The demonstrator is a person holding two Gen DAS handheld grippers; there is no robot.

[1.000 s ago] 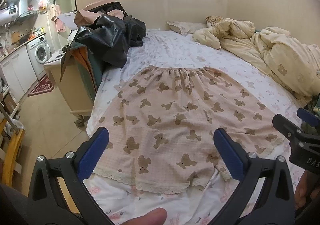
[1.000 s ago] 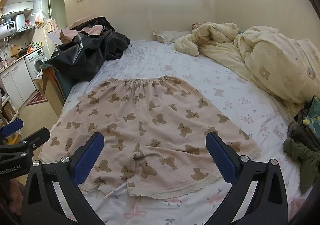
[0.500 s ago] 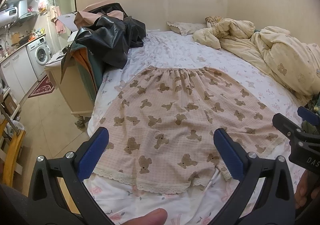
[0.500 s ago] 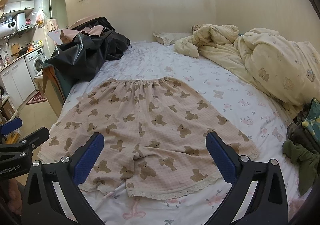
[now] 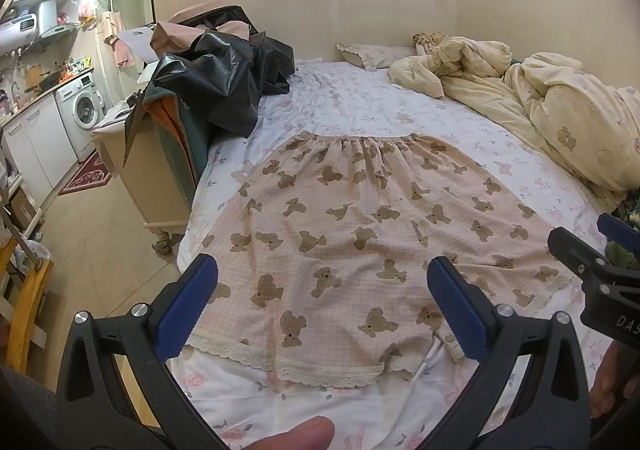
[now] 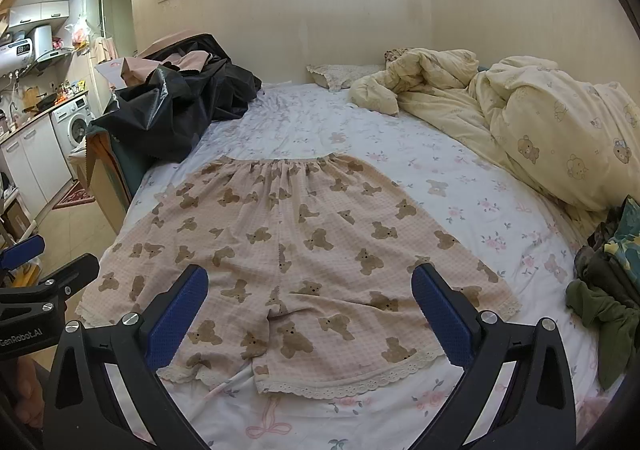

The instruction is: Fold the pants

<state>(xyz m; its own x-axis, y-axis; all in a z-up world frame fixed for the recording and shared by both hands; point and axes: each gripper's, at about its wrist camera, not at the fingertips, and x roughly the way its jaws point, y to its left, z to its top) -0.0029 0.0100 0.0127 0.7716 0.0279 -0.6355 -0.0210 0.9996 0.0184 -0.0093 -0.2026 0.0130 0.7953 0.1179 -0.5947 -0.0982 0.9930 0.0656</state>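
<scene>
Pink pants with brown bear print and lace hems [image 5: 360, 234] lie flat on the bed, waistband at the far end, both legs toward me; they also show in the right wrist view [image 6: 304, 250]. My left gripper [image 5: 322, 282] is open and empty, held above the left leg's hem. My right gripper [image 6: 310, 290] is open and empty, held above the right leg and the crotch. Each gripper shows at the edge of the other's view: the right one [image 5: 600, 274], the left one [image 6: 36, 290].
The bed has a white floral sheet [image 6: 460, 185]. A cream duvet [image 6: 540, 129] is heaped at the right, dark green clothes [image 6: 608, 290] at the right edge. A black garment pile [image 5: 224, 81] sits on a cabinet [image 5: 152, 177] left of the bed. Kitchen floor lies left.
Both grippers have drifted slightly back and up from the pants; the pants lie unchanged. Both stay open.
</scene>
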